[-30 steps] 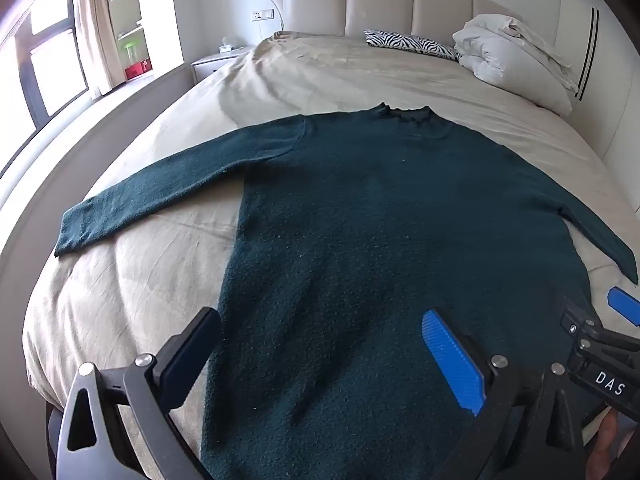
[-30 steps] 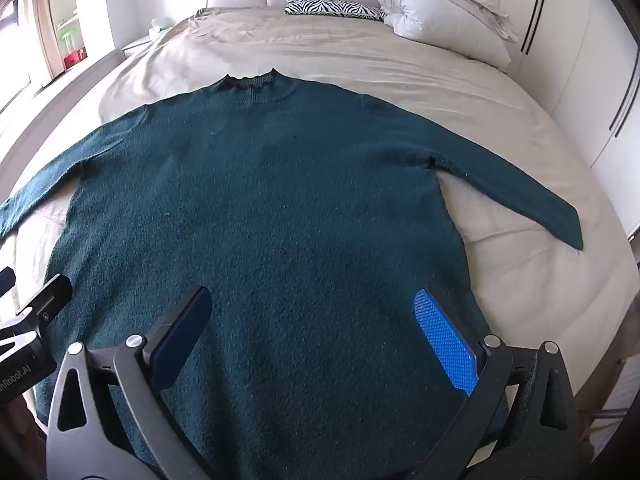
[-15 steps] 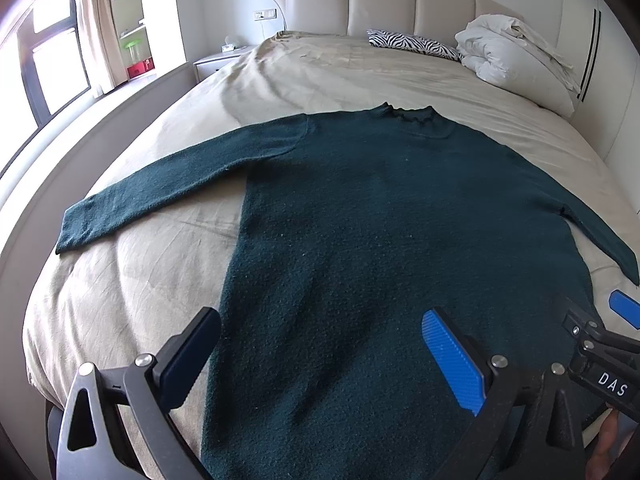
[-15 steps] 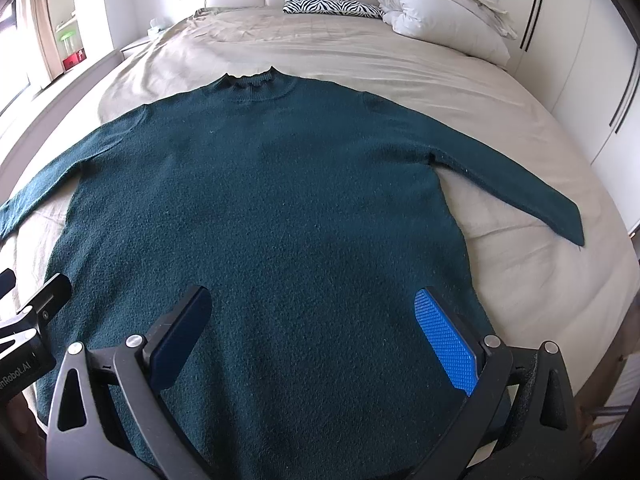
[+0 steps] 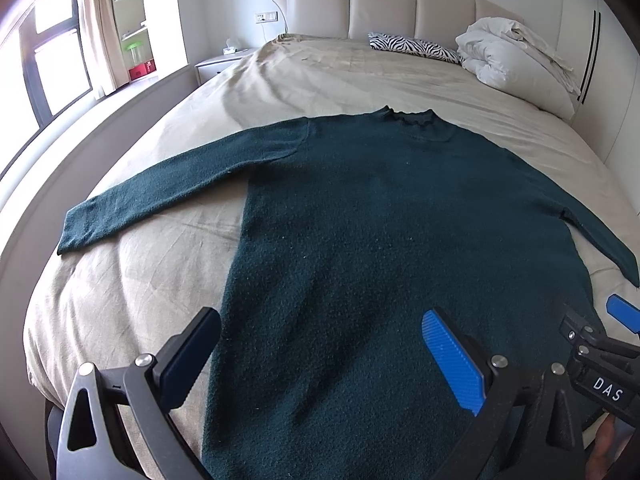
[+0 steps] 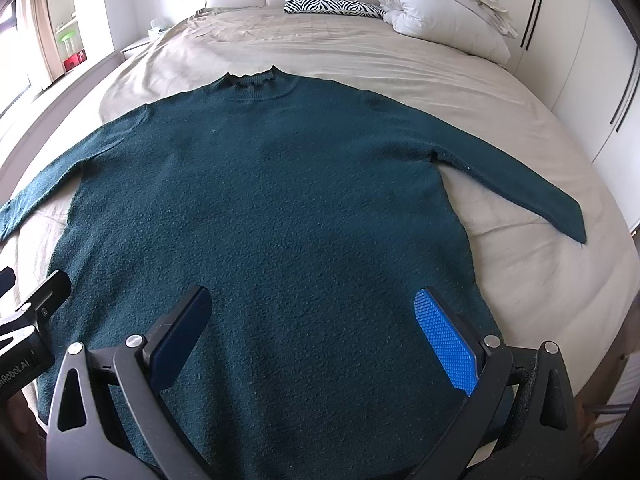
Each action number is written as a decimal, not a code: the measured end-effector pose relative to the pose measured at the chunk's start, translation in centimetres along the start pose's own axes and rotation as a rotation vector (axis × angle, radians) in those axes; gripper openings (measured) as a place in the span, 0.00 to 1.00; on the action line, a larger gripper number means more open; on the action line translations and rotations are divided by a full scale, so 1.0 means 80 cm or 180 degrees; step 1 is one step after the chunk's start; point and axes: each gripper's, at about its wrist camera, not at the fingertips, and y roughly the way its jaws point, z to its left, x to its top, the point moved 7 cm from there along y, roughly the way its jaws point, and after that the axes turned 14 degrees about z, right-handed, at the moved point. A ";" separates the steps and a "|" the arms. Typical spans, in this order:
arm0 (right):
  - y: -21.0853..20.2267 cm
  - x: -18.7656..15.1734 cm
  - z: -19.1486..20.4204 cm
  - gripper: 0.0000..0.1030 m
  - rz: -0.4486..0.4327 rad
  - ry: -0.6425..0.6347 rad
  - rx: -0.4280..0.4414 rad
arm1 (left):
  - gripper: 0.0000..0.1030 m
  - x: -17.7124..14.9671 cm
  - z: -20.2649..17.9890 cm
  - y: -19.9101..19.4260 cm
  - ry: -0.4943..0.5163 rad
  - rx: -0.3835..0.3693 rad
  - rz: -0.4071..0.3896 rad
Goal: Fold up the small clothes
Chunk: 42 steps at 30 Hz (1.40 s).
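Note:
A dark green long-sleeved sweater (image 5: 380,220) lies flat and face up on the bed, collar toward the headboard, both sleeves spread out sideways; it also shows in the right wrist view (image 6: 280,200). My left gripper (image 5: 320,344) is open and empty, hovering over the sweater's lower left part near the hem. My right gripper (image 6: 312,328) is open and empty over the lower right part. The right gripper's body shows at the right edge of the left wrist view (image 5: 600,364). The hem is hidden under the grippers.
The bed (image 5: 140,288) has a beige sheet. A zebra-print pillow (image 5: 412,44) and a bunched white duvet (image 5: 516,60) lie by the padded headboard (image 5: 384,4). A nightstand (image 5: 220,64) and window (image 5: 56,60) are on the left, wardrobe doors (image 6: 592,60) on the right.
Both grippers stay open over the sweater's lower part; the views have shifted only slightly. The sweater has not moved.

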 end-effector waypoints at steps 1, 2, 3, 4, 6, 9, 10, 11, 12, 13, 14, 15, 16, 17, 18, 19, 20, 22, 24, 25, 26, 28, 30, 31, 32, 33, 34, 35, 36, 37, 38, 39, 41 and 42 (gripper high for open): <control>0.000 0.000 0.000 1.00 -0.0002 -0.0002 0.0002 | 1.00 0.000 0.000 0.000 -0.0002 -0.0002 0.0001; 0.000 0.000 0.000 1.00 0.0000 -0.0002 0.0000 | 1.00 0.000 0.000 -0.001 -0.0004 -0.0001 -0.0004; -0.001 0.000 0.000 1.00 -0.0009 0.0000 -0.0002 | 1.00 0.000 0.000 -0.001 -0.0005 0.0000 -0.0010; 0.000 -0.001 0.001 1.00 -0.0018 0.0001 -0.0002 | 1.00 0.000 -0.001 -0.001 -0.0006 0.0004 -0.0012; 0.000 -0.001 0.001 1.00 -0.0016 0.0001 -0.0003 | 1.00 0.000 -0.001 -0.002 -0.0008 0.0005 -0.0015; 0.000 -0.002 0.002 1.00 -0.0015 0.0003 -0.0004 | 1.00 0.000 -0.001 -0.003 -0.0014 0.0005 -0.0026; 0.000 -0.002 0.002 1.00 -0.0017 0.0006 -0.0007 | 1.00 0.001 -0.001 -0.005 -0.0019 0.0007 -0.0036; 0.000 -0.003 0.002 1.00 -0.0020 0.0008 -0.0005 | 1.00 0.001 -0.001 -0.005 -0.0022 0.0009 -0.0044; 0.000 -0.003 0.002 1.00 -0.0021 0.0009 -0.0001 | 1.00 0.001 -0.001 -0.006 -0.0023 0.0009 -0.0047; 0.000 -0.003 0.003 1.00 -0.0023 0.0009 0.0000 | 1.00 0.001 -0.001 -0.006 -0.0022 0.0012 -0.0046; 0.000 -0.003 0.004 1.00 -0.0025 0.0008 -0.0003 | 1.00 0.001 -0.001 -0.006 -0.0021 0.0013 -0.0045; 0.000 -0.003 0.002 1.00 -0.0023 0.0009 -0.0002 | 1.00 0.001 -0.001 -0.006 -0.0022 0.0010 -0.0047; 0.000 -0.003 0.002 1.00 -0.0023 0.0008 -0.0001 | 1.00 0.001 -0.001 -0.006 -0.0022 0.0009 -0.0047; 0.000 -0.003 0.001 1.00 -0.0023 0.0009 0.0003 | 1.00 0.001 -0.001 -0.006 -0.0023 0.0011 -0.0047; 0.000 -0.002 0.001 1.00 -0.0021 0.0010 0.0005 | 1.00 0.002 0.000 -0.006 -0.0023 0.0013 -0.0050; 0.000 -0.003 0.001 1.00 -0.0021 0.0011 0.0005 | 1.00 0.002 0.000 -0.007 -0.0024 0.0014 -0.0054; 0.000 -0.003 0.001 1.00 -0.0024 0.0011 0.0006 | 1.00 0.003 -0.001 -0.008 -0.0026 0.0014 -0.0058; 0.001 -0.002 0.000 1.00 -0.0022 0.0012 0.0003 | 1.00 0.003 -0.001 -0.008 -0.0030 0.0019 -0.0066; 0.001 -0.003 0.000 1.00 -0.0022 0.0018 0.0008 | 1.00 0.003 -0.001 -0.008 -0.0032 0.0023 -0.0068; 0.001 -0.003 0.000 1.00 -0.0017 0.0019 0.0012 | 1.00 0.003 -0.001 -0.009 -0.0032 0.0023 -0.0070; 0.002 -0.004 0.001 1.00 -0.0015 0.0019 0.0014 | 1.00 0.004 -0.001 -0.009 -0.0032 0.0024 -0.0070; 0.002 -0.003 0.000 1.00 -0.0014 0.0018 0.0009 | 1.00 0.003 -0.001 -0.009 -0.0031 0.0022 -0.0070; 0.003 -0.003 0.001 1.00 -0.0015 0.0016 0.0012 | 1.00 0.003 -0.001 -0.009 -0.0031 0.0026 -0.0072; 0.003 -0.003 0.001 1.00 -0.0016 0.0019 0.0009 | 1.00 0.003 -0.001 -0.009 -0.0031 0.0024 -0.0072; 0.002 -0.003 0.001 1.00 -0.0022 0.0023 0.0011 | 1.00 0.003 -0.001 -0.009 -0.0030 0.0024 -0.0070; 0.002 -0.003 0.001 1.00 -0.0023 0.0024 0.0014 | 1.00 0.003 -0.001 -0.009 -0.0032 0.0023 -0.0070; 0.003 -0.004 0.001 1.00 -0.0021 0.0025 0.0018 | 1.00 0.003 -0.001 -0.009 -0.0032 0.0023 -0.0072; 0.003 -0.004 0.001 1.00 -0.0022 0.0025 0.0018 | 1.00 0.004 -0.001 -0.009 -0.0032 0.0025 -0.0072; 0.003 -0.004 0.001 1.00 -0.0025 0.0026 0.0015 | 1.00 0.003 -0.001 -0.009 -0.0031 0.0026 -0.0070; 0.003 -0.004 0.001 1.00 -0.0024 0.0027 0.0013 | 1.00 0.003 -0.001 -0.009 -0.0031 0.0024 -0.0068; 0.003 -0.004 0.001 1.00 -0.0023 0.0027 0.0016 | 1.00 0.003 -0.001 -0.009 -0.0032 0.0022 -0.0070; 0.003 -0.004 0.002 1.00 -0.0028 0.0028 0.0016 | 1.00 0.004 -0.001 -0.009 -0.0033 0.0022 -0.0071; 0.003 -0.004 0.002 1.00 -0.0033 0.0031 0.0020 | 1.00 0.003 -0.001 -0.009 -0.0030 0.0026 -0.0070; 0.003 -0.004 0.002 1.00 -0.0033 0.0032 0.0023 | 1.00 0.003 -0.001 -0.009 -0.0031 0.0025 -0.0072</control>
